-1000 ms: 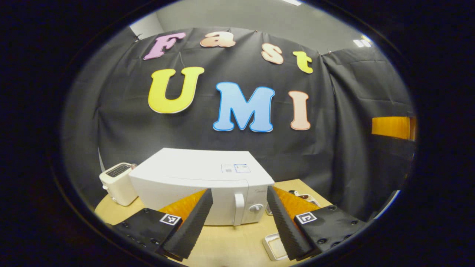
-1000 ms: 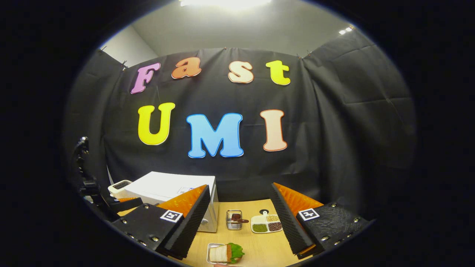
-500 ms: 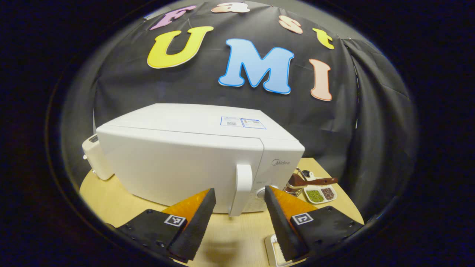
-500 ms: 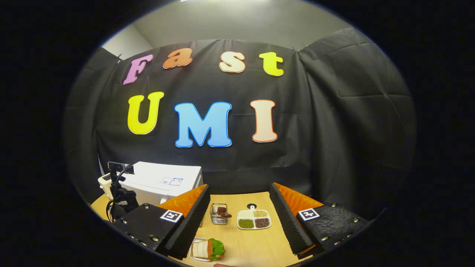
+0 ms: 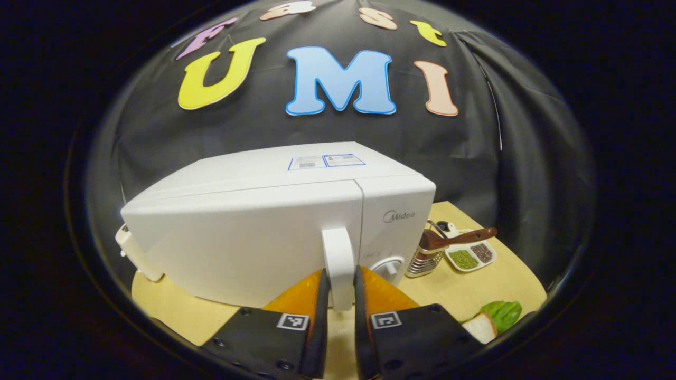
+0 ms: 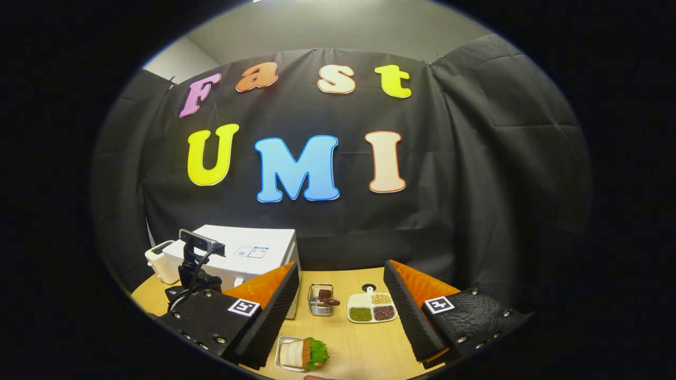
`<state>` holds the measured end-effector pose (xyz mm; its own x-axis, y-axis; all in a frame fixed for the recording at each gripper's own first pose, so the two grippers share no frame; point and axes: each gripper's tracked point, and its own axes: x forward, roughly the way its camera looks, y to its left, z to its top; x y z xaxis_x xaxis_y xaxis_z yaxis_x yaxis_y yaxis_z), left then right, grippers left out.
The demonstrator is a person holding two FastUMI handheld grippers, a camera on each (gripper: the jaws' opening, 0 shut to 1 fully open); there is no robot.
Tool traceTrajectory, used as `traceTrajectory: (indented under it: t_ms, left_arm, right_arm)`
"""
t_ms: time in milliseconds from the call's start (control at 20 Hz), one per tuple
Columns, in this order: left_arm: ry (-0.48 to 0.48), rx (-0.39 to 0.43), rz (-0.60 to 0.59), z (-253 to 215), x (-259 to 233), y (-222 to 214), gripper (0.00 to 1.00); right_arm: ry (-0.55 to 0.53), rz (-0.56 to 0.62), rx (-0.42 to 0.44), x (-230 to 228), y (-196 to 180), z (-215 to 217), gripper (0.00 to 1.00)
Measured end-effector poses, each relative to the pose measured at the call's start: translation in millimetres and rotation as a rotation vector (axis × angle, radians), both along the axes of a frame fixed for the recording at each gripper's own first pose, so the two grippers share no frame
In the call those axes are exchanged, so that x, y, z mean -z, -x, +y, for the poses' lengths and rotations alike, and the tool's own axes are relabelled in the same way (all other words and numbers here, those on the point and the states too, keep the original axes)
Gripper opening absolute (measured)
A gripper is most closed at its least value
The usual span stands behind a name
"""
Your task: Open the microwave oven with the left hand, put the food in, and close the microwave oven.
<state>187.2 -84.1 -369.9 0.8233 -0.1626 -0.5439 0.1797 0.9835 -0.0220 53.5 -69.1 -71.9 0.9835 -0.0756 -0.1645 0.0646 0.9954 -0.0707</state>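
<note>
1. White microwave (image 5: 274, 227) sits just ahead of the left tongs (image 5: 339, 311), its door still flush with the body. The fingers are closed in on the lower end of the upright handle (image 5: 338, 264), one on each side and seemingly touching it, so the grasp looks made but the pull not begun.
2. Right tongs (image 6: 338, 311) hang spread and empty above the table (image 6: 364, 348). The food, a sandwich (image 6: 302, 353) on a small tray, lies just below and slightly to the left of their gap.
3. Done so far, by my reading: reach and grip on the handle. Left to do: swing the door open, lift the sandwich, set it inside, shut the door.
4. The handle stands next to the control panel with its dial (image 5: 388, 264), so the hinge is likely on the far left and the door should sweep toward the tongs and leftward.
5. A toaster (image 5: 134, 253) stands beside the microwave's left end; it may crowd a full swing.
6. Right of the left tongs, a wire basket (image 5: 422, 256) and a seed dish (image 5: 470, 256) sit clear of the door's path. Bare table in front gives room to pull back.
</note>
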Motion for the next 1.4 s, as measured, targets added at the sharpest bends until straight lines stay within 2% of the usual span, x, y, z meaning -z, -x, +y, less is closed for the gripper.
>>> traceTrajectory:
  t_ms: [100, 200, 400, 450, 600, 700, 900, 950, 1250, 1400]
  left_arm:
    - [-0.020, 0.024, -0.001, 3, 2, 2, 0.22]
    - [-0.024, 0.028, 0.004, 1, 1, 1, 0.06]
    - [0.002, 0.044, 0.044, 2, 3, 9, 0.05]
    - [-0.003, 0.060, 0.051, 5, 2, 27, 0.08]
    - [-0.026, 0.139, 0.042, 19, -7, 82, 0.06]
    - [-0.034, 0.149, 0.052, 35, -13, 117, 0.06]
    - [-0.042, 0.124, 0.067, 68, -23, 173, 0.08]
    - [-0.037, 0.115, 0.075, 80, -23, 187, 0.06]
    - [-0.037, 0.059, 0.089, 157, -29, 265, 0.06]
    - [-0.126, 0.042, 0.094, 208, -30, 292, 0.06]
  right_arm:
    - [-0.004, 0.010, 0.003, 4, 4, -1, 0.98]
    - [-0.006, 0.018, 0.011, 7, 9, -3, 0.98]
    - [0.008, 0.011, 0.032, 4, 18, -9, 0.98]
    - [0.011, 0.007, 0.039, 3, 19, -10, 0.98]
    - [-0.014, 0.005, 0.054, 5, 20, -9, 0.98]
    - [-0.036, 0.014, 0.043, 10, 18, 2, 0.98]
    - [-0.069, 0.016, -0.005, 8, 15, 36, 0.98]
    - [-0.071, 0.013, -0.021, 8, 15, 47, 0.98]
    - [-0.053, 0.018, -0.116, 12, 23, 107, 0.98]
    - [-0.059, 0.037, -0.137, 19, 29, 129, 0.98]
